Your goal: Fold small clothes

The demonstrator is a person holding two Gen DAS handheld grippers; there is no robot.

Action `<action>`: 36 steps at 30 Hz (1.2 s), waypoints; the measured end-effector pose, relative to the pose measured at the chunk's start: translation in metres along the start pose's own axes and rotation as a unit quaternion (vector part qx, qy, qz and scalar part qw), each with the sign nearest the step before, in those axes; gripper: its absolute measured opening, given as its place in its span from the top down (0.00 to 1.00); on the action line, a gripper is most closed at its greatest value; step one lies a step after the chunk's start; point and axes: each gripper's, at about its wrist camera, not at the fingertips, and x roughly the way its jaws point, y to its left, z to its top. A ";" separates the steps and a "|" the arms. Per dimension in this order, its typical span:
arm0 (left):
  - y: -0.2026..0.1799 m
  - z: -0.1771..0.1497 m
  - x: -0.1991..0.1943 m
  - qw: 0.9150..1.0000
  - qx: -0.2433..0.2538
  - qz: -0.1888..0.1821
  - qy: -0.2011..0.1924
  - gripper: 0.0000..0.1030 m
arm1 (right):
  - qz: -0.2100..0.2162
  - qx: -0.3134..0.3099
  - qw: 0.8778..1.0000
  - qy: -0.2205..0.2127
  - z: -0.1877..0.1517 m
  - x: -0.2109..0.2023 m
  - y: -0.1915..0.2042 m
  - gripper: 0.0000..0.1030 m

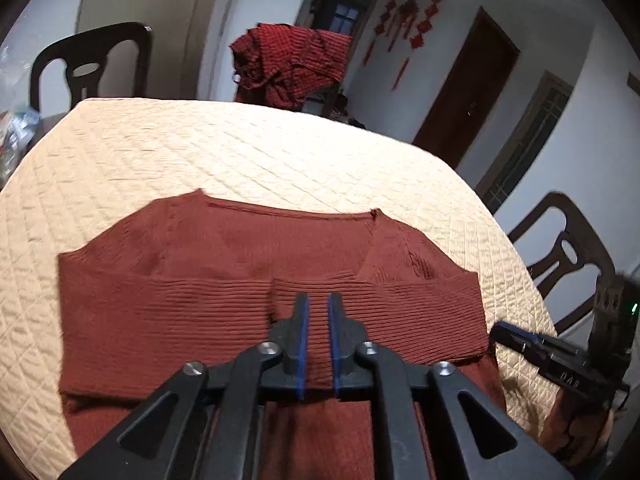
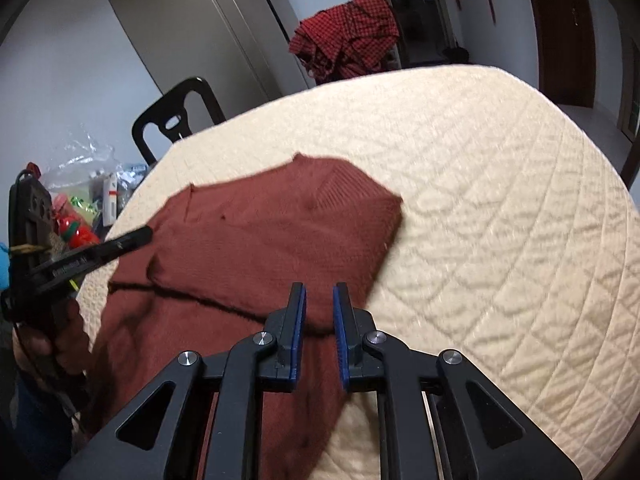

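Note:
A rust-brown knit sweater (image 1: pixel 200 280) lies flat on the cream quilted table cover (image 1: pixel 240 152), neckline away from me. Both sleeves are folded across its chest, and its lower part runs toward the near edge. My left gripper (image 1: pixel 318 300) hovers over the folded sleeves; its blue pads stand a narrow gap apart with nothing pinched. My right gripper (image 2: pixel 320 290) hangs over the sweater (image 2: pixel 260 240) near its right fold edge, pads also slightly apart and empty. Each gripper shows in the other's view: the right gripper (image 1: pixel 498 330) at the sweater's right edge, the left gripper (image 2: pixel 146 234) at its left edge.
A red checked cloth (image 1: pixel 292 60) is draped over something behind the table. Dark chairs (image 1: pixel 92 60) (image 1: pixel 568 240) stand around it. A plastic bag with clutter (image 2: pixel 80 184) sits off the table's left side. Bare quilted cover (image 2: pixel 500 200) stretches to the right of the sweater.

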 end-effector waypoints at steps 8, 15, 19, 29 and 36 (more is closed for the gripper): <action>0.007 -0.016 0.012 1.000 -0.003 0.003 0.027 0.84 | -0.034 0.003 0.999 0.022 0.008 0.021 -0.015 0.88; 0.010 0.000 0.031 0.999 -0.007 0.024 0.026 0.79 | -0.053 0.003 0.998 0.020 0.030 0.041 -0.020 0.85; 0.007 -0.008 0.020 1.000 0.003 0.021 0.021 0.79 | -0.047 -0.005 0.999 0.011 0.022 0.025 -0.014 0.85; 0.004 -0.038 -0.002 0.998 0.043 0.047 0.020 0.79 | -0.029 -0.033 0.999 0.030 -0.019 0.010 0.004 0.86; 0.002 -0.041 -0.028 0.995 0.063 0.074 -0.002 0.79 | -0.030 -0.051 0.998 0.013 -0.019 -0.009 0.014 0.85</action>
